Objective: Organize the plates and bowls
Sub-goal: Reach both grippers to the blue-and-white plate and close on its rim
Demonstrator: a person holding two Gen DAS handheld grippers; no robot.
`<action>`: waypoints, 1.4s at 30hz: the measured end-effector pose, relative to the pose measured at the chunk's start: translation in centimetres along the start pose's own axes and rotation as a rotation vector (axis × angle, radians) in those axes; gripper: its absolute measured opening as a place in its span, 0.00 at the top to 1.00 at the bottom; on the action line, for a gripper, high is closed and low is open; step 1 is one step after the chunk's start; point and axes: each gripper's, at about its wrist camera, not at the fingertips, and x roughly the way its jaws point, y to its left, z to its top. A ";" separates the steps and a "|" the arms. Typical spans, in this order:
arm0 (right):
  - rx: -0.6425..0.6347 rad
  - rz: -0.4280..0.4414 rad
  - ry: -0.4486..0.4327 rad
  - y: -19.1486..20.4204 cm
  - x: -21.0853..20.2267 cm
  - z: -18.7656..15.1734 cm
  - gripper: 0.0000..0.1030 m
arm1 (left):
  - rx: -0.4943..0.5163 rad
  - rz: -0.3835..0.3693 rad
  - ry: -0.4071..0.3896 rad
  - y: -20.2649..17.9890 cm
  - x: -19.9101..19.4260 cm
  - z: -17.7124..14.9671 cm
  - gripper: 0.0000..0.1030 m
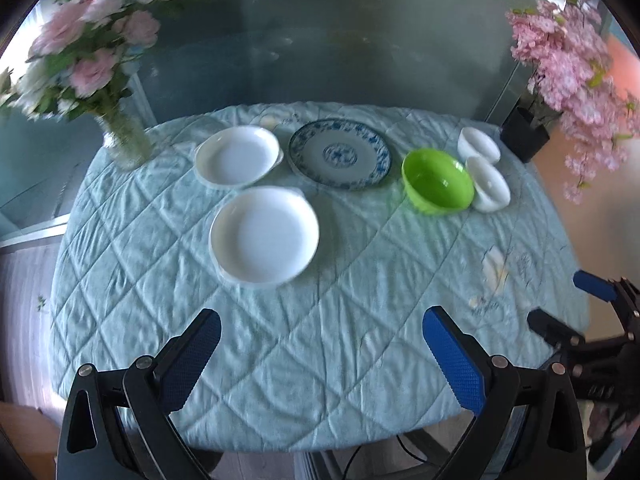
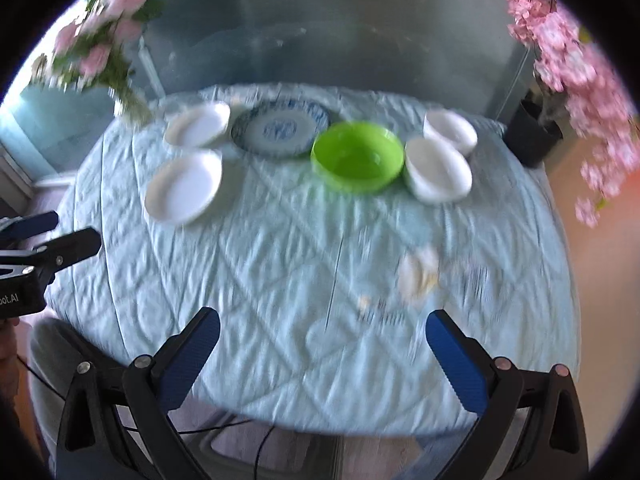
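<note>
The left gripper (image 1: 320, 354) is held above the near edge of the table (image 1: 132, 280), its blue-padded fingers (image 1: 454, 364) spread wide with nothing between them. The right gripper (image 2: 322, 358) is likewise held over the near edge, spread and empty; this view is blurred.

On the pale blue quilted cloth (image 1: 320, 320), a white plate (image 1: 264, 234) is seen nearest the left gripper. A second white plate (image 1: 238, 156) lies just behind it, beside a blue-patterned plate (image 1: 340, 154). To the right a green bowl (image 1: 438, 180) is set, touching or nearly touching a white bowl (image 1: 488, 184), with another white bowl (image 1: 478, 144) just behind.

A glass vase of pink flowers (image 1: 124, 142) stands at the far left of the table, and a black pot of pink blossoms (image 1: 524, 132) at the far right corner.
</note>
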 end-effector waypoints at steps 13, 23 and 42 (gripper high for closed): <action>-0.145 0.137 0.067 -4.6 9.3 19.7 0.01 | -0.110 -0.238 0.270 4.3 14.5 20.8 0.06; -0.137 0.193 0.254 -3.7 22.7 24.4 0.01 | -0.238 -0.172 0.395 6.5 25.3 21.8 0.06; 0.015 0.197 0.337 -4.2 29.9 25.6 0.12 | -0.297 -0.190 0.403 7.7 31.3 21.6 0.22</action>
